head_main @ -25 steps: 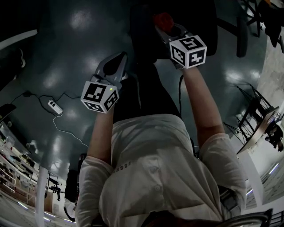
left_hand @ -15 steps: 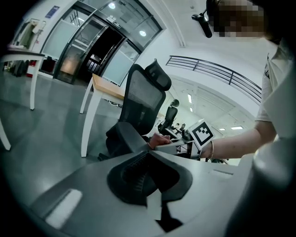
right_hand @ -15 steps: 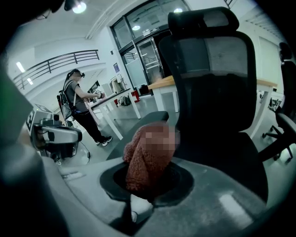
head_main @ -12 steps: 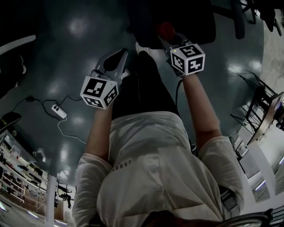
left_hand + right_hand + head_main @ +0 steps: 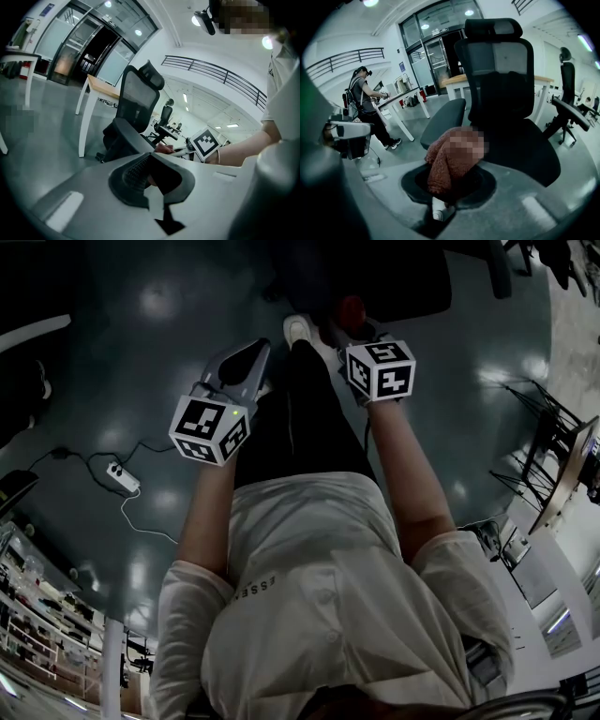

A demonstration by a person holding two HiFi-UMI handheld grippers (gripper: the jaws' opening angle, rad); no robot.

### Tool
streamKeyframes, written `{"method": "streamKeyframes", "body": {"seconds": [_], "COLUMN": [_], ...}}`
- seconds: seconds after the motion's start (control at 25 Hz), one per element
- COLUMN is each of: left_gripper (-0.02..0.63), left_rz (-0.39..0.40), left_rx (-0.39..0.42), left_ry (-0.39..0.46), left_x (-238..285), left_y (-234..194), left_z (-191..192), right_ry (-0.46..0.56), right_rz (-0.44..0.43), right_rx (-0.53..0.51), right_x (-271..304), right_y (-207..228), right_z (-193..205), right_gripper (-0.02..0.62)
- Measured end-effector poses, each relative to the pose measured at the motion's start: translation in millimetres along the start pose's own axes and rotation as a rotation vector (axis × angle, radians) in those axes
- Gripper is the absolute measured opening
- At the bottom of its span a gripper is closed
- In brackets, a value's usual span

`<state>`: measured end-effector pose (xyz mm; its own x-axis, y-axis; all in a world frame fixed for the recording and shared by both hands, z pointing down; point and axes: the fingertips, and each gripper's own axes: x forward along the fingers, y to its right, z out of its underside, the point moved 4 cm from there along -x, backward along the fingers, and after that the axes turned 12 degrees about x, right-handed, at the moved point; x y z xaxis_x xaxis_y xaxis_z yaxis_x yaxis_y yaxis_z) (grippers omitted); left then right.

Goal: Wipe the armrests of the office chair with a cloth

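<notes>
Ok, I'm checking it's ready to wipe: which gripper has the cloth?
The right gripper: a reddish-brown cloth is clamped between its fingers, with the office chair just beyond. The left gripper has nothing between its fingers.

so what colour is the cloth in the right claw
The cloth is reddish-brown, clearest in the right gripper view.

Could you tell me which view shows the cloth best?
The right gripper view: the reddish-brown cloth fills its middle, clamped in the right tongs. The head view shows only a red patch; the left gripper view, a distant sliver.
</notes>
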<state>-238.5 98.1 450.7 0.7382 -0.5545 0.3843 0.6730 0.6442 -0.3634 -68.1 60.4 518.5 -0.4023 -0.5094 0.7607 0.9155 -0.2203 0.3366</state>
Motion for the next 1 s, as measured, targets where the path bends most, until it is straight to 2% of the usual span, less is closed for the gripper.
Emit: {"method": "streamKeyframes", "body": {"seconds": [0.2,0.4,0.52,0.8,1.0], "left_gripper": [0.017,0.017,0.017,0.017,0.017], "left_rz": [-0.035,-0.060,-0.075,-0.116,-0.158], "left_rx": [-0.023,-0.037,-0.044,-0.062,-0.083], "left_ry": [0.018,0.028,0.040,0.063,0.075], "left_x": [-19,-32,-39,-59,-64], "left_y": [-2,-4,-9,-19,-31], "left_z": [10,14,14,12,4], "right_ry": [0.011,0.010,0.005,0.024,0.015], "right_rz": [0.046,0.014,-0.016,-0.176,-0.215], "right_rx": [0.048,0.088,0.022,-0.128,-0.214], "right_x": [0,2,7,16,29], "right_y": [-7,-24,-42,-110,-129], "right_z": [5,12,10,-9,-32], "right_gripper": [0.049,0.049,0.049,0.049,0.049]}}
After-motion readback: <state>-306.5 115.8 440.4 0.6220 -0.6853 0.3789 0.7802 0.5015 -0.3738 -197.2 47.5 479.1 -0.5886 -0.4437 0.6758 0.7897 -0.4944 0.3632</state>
